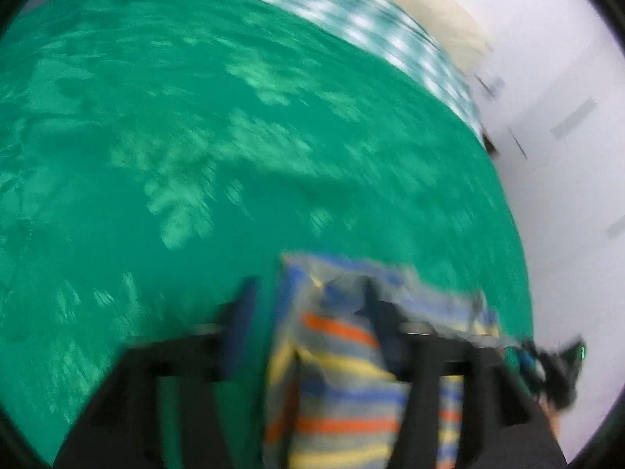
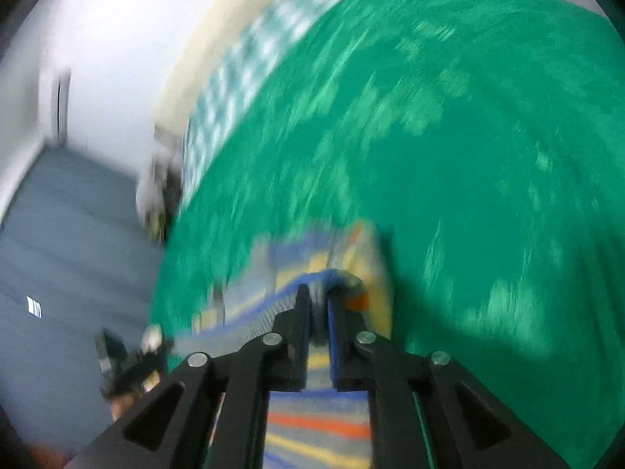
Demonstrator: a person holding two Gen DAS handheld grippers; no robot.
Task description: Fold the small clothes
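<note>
Striped garment [image 2: 320, 426] pinched between our right gripper's [image 2: 319, 305] pressed fingers; left gripper [image 1: 308, 301] spread astride it; blur obscures detail.

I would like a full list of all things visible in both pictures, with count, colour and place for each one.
striped garment: one, grey with blue, orange and yellow stripes, between the tongs in both views, over the green surface.
green cloth: one, green with pale leaf pattern, covers most of both views.
checked cloth: one, green and white, along the far edge of the green cloth.
wall: white, beyond the cloths.
floor: grey-blue, left in the right wrist view.
left tongs: black, apart, garment draped over the right finger.
right tongs: black with blue pads, closed on the garment's edge.
</note>
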